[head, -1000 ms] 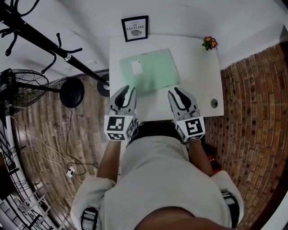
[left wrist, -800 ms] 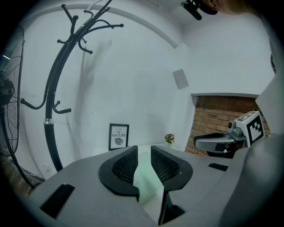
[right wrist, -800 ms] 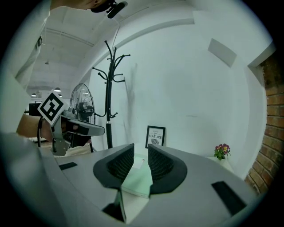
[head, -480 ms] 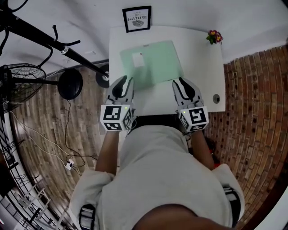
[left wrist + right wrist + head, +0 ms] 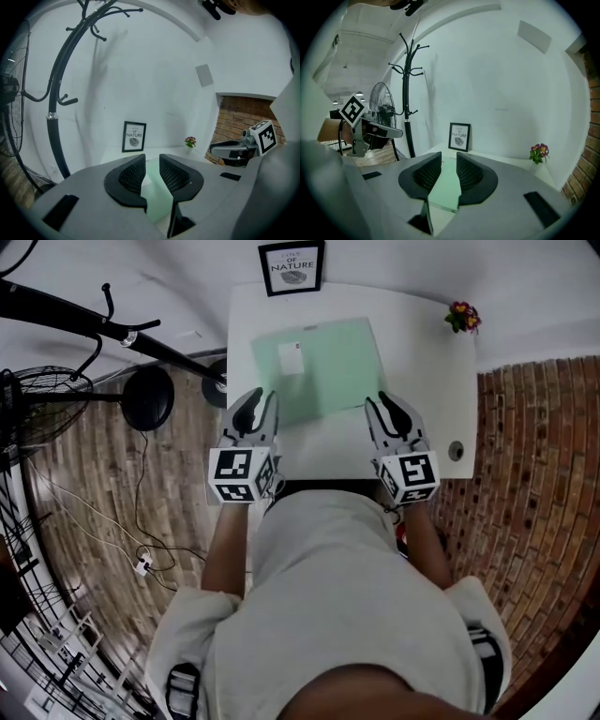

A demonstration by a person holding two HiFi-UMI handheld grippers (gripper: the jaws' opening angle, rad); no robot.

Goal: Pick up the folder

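One framed print (image 5: 292,266) | "OF NATURE" (top line unclear) | folder (image 5: 330,371) label (image 5: 290,358) apparently blank

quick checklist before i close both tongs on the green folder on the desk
1. Folder lies flat on the desk, with its near edge facing the person: ok.
2. Left tongs are open by a narrow gap, with nothing between the pads: ok.
3. Right tongs are open the same way, also empty: ok.
4. Each tongs sits at its own near corner of the folder, left at the left and right at the right: ok.
5. Tips are low enough to slip under or over the folder's edge: cannot tell.
6. Framed picture and flower pot stand at the back of the desk, apart from the folder: ok.
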